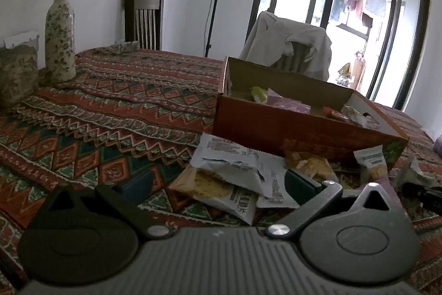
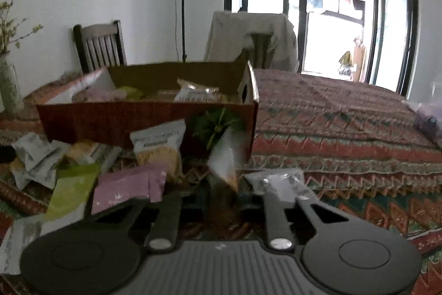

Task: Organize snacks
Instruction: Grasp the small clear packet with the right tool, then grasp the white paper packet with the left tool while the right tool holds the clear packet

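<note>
Snack packets (image 2: 158, 148): heaped lower left of the right wrist view, against an open cardboard box (image 2: 149, 123) on the patterned tablecloth (image 2: 345, 129).

Right gripper (image 2: 223, 201): pinching a white-and-brown packet (image 2: 225, 156) at centre.

Left gripper (image 1: 218, 184): spread, a cracker packet (image 1: 210, 184) between its fingers.

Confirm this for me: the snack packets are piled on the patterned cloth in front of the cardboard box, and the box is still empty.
Wrong on one point: the cardboard box already holds packets, as the right wrist view shows. The snack packets do lie piled on the patterned cloth before it.
</note>
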{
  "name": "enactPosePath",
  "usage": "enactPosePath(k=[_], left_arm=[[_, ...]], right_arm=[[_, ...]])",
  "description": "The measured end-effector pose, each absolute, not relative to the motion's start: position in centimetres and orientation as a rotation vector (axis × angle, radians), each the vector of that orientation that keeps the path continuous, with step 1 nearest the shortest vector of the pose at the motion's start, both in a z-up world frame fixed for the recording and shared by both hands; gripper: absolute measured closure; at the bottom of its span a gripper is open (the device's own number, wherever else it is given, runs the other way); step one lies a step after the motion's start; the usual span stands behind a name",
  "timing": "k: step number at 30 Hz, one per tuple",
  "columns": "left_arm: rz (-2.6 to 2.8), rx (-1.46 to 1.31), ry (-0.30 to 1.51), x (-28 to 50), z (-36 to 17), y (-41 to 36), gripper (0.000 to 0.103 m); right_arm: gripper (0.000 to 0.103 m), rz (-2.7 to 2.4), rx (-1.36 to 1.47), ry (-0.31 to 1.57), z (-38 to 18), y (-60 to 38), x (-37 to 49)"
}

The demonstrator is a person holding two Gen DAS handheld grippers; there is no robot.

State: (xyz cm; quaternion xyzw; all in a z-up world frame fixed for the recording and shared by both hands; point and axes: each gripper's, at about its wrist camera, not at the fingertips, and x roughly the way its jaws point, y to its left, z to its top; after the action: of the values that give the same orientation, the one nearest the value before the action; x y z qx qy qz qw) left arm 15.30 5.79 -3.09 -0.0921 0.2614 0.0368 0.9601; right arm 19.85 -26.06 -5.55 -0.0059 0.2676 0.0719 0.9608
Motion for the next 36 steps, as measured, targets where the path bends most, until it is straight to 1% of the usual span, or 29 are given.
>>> enactPosePath(k=[11,18,24,29,36], left_arm=[[0.109,-0.179,0.529,15.0,-2.2,6.0,0.0],[0.136,-0.167,0.537,14.8,-1.5,6.7,0.0],[0.127,-0.139,0.611,17.1,-1.7,6.6,0.0],[0.098,-0.076,0.634,19.2,-1.7,5.2,0.0],[0.105,-0.02,0.701,22.1,-3.3,3.9,0.0]], right_arm=[[0.087,0.167,0.034,0.561,-5.8,-26.7,20.1],[0.088,0.175,0.052,0.529,-5.6,-27.0,19.8],[0.088,0.167,0.064,0.496,-5.3,-27.1,19.3],[0.088,0.17,0.068,0.49,-5.3,-27.2,19.2],[0.088,0.173,0.076,0.49,-5.3,-27.3,19.2]])
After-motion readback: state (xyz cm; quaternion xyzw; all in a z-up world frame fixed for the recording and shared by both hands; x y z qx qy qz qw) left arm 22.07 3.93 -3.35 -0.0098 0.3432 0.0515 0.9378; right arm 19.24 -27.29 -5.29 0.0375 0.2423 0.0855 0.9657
